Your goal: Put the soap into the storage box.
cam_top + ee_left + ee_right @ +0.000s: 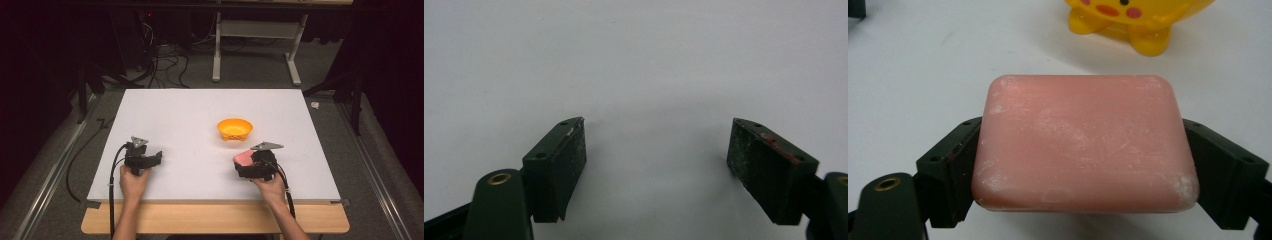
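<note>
The right gripper (246, 161) squeezes the pink soap (1083, 145), the yellow bowl (234, 129) sits just beyond it on the far side, and the left gripper (656, 165) waits open at the left.

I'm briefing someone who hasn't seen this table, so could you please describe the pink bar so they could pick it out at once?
On the white rectangular table, look near the front edge on the person's right, just in front of the small orange plastic bowl with a cartoon face. There the right tongs clamp a pink rounded-rectangular soap bar by its two sides. It is the table's one pink, flat, scuffed block.
</note>
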`<state>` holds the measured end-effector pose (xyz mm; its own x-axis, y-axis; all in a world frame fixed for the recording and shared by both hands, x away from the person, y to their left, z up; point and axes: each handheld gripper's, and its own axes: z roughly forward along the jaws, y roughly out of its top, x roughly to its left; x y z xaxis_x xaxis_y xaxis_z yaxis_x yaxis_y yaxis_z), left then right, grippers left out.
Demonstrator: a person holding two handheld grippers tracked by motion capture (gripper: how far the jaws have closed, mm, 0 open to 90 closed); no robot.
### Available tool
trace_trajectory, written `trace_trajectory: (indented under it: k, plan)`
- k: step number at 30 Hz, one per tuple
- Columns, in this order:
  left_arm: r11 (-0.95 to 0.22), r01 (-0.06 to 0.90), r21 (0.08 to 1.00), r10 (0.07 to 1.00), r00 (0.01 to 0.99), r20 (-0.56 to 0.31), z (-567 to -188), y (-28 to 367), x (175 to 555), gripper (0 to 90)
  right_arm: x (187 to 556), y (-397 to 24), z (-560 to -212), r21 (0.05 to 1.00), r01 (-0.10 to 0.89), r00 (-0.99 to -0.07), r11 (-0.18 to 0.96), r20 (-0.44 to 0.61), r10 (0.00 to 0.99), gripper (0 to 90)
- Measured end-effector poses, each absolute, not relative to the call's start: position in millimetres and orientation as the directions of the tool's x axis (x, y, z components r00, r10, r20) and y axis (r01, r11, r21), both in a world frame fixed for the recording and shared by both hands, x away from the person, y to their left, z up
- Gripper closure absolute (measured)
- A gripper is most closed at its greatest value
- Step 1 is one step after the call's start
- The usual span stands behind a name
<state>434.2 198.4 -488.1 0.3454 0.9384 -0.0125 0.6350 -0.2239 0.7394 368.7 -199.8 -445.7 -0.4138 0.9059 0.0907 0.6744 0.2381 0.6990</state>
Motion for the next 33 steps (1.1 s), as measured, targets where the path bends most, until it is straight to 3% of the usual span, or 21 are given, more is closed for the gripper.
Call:
trace_trajectory:
  k: [33]
  plan:
    - [-0.225,0.636,0.738,0.938,0.346,-0.012,-488.0,198.4,434.1,24.0,431.9,-204.8,-369.0,0.735,0.65,-0.399,0.194,0.113,0.91,13.9]
